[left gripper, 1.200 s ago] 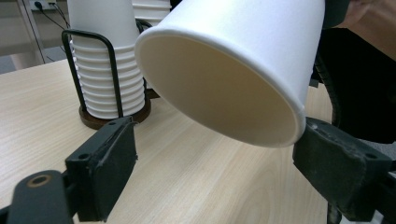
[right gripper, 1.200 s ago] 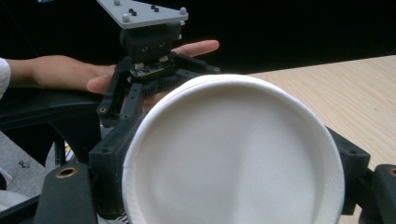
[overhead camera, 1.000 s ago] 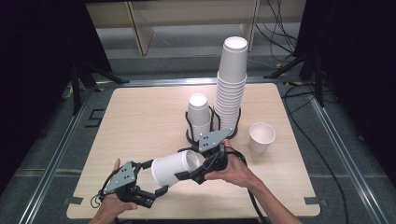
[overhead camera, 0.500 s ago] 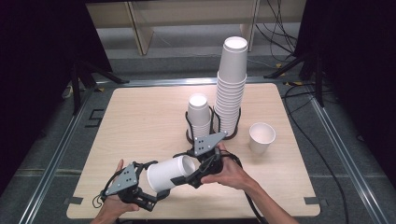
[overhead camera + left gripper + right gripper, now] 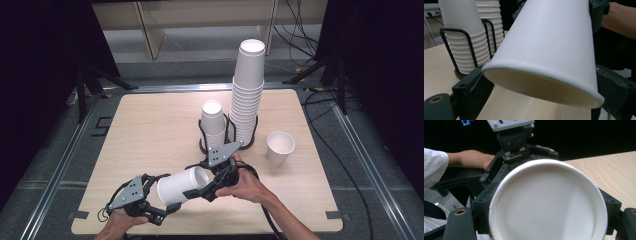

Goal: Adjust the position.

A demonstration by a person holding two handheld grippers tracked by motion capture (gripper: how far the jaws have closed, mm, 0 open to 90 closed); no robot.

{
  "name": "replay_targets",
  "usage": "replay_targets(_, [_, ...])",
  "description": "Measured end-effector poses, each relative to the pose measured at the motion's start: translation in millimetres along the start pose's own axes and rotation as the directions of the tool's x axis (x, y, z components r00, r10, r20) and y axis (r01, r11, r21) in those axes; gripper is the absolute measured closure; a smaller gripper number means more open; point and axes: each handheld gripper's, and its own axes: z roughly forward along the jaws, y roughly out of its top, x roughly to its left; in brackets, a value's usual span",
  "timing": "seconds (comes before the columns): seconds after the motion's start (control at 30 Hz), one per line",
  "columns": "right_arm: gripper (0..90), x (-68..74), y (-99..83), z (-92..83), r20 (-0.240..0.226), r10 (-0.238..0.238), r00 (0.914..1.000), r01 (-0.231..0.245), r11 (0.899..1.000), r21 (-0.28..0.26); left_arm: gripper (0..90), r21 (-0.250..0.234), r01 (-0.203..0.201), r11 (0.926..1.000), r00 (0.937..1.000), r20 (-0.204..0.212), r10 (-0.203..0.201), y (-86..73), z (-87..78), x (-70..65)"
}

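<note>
High view: we hold the paper cup [image 5: 181, 186] level at six o'clock, left gripper [image 5: 159, 209] just closing onto its rim end, right gripper [image 5: 202, 194] pinching its base, probably to separate nested cups.

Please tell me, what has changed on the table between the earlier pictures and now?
The sideways cup, held between both tools, has drifted slightly toward the person and the table's left. The left tool has just been closing its jaws around the cup's open end, and the right tool is at its base. The tall stack, short stack and single cup did not move.
</note>
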Motion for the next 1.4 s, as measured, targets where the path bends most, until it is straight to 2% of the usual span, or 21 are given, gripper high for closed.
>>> replay_targets(0.03, [23.9,-0.9,-0.1,0.0,-0.004,-0.004,1.0,0.004,1.0,-0.004,10.1,-0.01,-0.005,0.9999,0.9999,0.011,0.005,-0.1,0.5,0.5])
replay_targets(0.07, [23.9,-0.7,-0.2,-0.9,-0.01,0.008,0.9999,-0.008,1.0,0.001,10.9,0.012,-0.007,0.9999,1.0,0.003,0.007,0.8,-1.4,0.3])
replay_targets(0.2, [23.9,-1.5,0.1,-2.2,-0.005,-0.005,1.0,0.005,1.0,-0.003,13.3,0.021,-0.024,0.9995,0.9997,0.002,0.024,1.7,-2.2,0.4])
replay_targets(0.43, [23.0,-1.9,0.0,-2.3,-0.001,-0.003,1.0,0.003,1.0,0.003,15.2,0.002,-0.047,0.9989,0.9988,0.014,0.047,1.3,-1.1,-0.2])
replay_targets(0.53, [22.8,-2.5,-0.1,-3.3,-0.004,0.001,1.0,-0.001,1.0,0.018,15.9,0.031,-0.055,0.998,0.9985,0.008,0.055,2.9,-3.4,-0.4])
replay_targets(0.6, [22.2,-2.1,0.0,-3.0,-0.005,0.0,1.0,0.0,1.0,0.013,15.9,0.019,-0.054,0.9984,0.9985,0.014,0.054,3.0,-2.5,-0.8])
replay_targets(0.63, [21.0,-1.7,0.2,-3.1,-0.007,0.0,1.0,0.0,1.0,0.015,16.1,0.034,-0.058,0.9978,0.9983,0.01,0.058,3.6,-3.3,-0.9])
replay_targets(0.7, [16.7,-1.3,1.2,-3.7,0.012,-0.006,0.9999,0.006,1.0,0.026,16.1,0.048,-0.058,0.9972,0.9983,0.008,0.057,3.7,-3.3,-1.1])
replay_targets(0.77, [15.5,-0.6,3.2,-6.4,0.022,-0.002,0.9998,0.002,1.0,0.02,16.2,0.043,-0.056,0.9975,0.9982,0.021,0.056,2.8,-1.8,-1.1])
replay_targets(0.87, [15.5,1.6,6.7,-11.3,0.033,-0.007,0.9994,0.006,1.0,0.021,16.2,0.09,-0.066,0.9937,0.9977,0.017,0.065,4.1,-2.3,-1.6])
replay_targets(0.93, [15.5,3.6,9.7,-15.0,0.049,-0.034,0.9982,0.033,0.999,0.031,16.2,0.097,-0.073,0.9926,0.9972,0.022,0.071,3.7,-0.6,-1.7])
replay_targets(1.03, [15.5,8.8,14.7,-19.9,0.082,-0.065,0.9945,0.06,0.996,0.059,16.3,0.144,-0.084,0.986,0.9965,0.018,0.082,4.7,-1.2,-2.5])
replay_targets(1.1, [15.5,11.8,18.0,-23.8,0.112,-0.09,0.9897,0.082,0.994,0.078,16.4,0.149,-0.081,0.9855,0.9967,0.021,0.079,4.5,0.0,-3.1])
replay_targets(1.17, [15.5,14.6,20.3,-27.8,0.123,-0.092,0.9882,0.08,0.992,0.097,16.4,0.187,-0.091,0.9782,0.9958,0.015,0.09,5.2,-0.5,-3.8])
replay_targets(1.2, [15.5,14.8,21.4,-29.3,0.137,-0.122,0.983,0.107,0.988,0.111,16.4,0.198,-0.102,0.9748,0.9948,0.015,0.101,4.9,0.3,-3.8])
replay_targets(1.27, [15.6,17.6,22.3,-31.0,0.158,-0.144,0.9769,0.119,0.98,0.163,16.4,0.236,-0.115,0.9649,0.9933,0.014,0.115,4.5,1.0,-4.1])
replay_targets(1.3, [15.6,18.4,22.2,-30.8,0.163,-0.155,0.9744,0.125,0.976,0.179,16.4,0.247,-0.111,0.9625,0.9936,0.01,0.112,4.0,1.8,-5.1])
replay_targets(1.33, [15.7,21.8,21.2,-30.5,0.171,-0.129,0.9767,0.093,0.974,0.205,16.4,0.266,-0.123,0.9561,0.9922,0.009,0.125,3.6,2.8,-5.7])
replay_targets(1.37, [15.6,21.0,21.4,-29.0,0.171,-0.182,0.9683,0.14,0.963,0.232,16.4,0.268,-0.122,0.9555,0.9922,0.012,0.124,3.2,3.9,-6.4])
replay_targets(1.4, [15.6,22.7,20.6,-27.5,0.168,-0.178,0.9696,0.131,0.957,0.258,16.4,0.274,-0.119,0.9542,0.9928,0.02,0.118,3.1,4.8,-7.1])
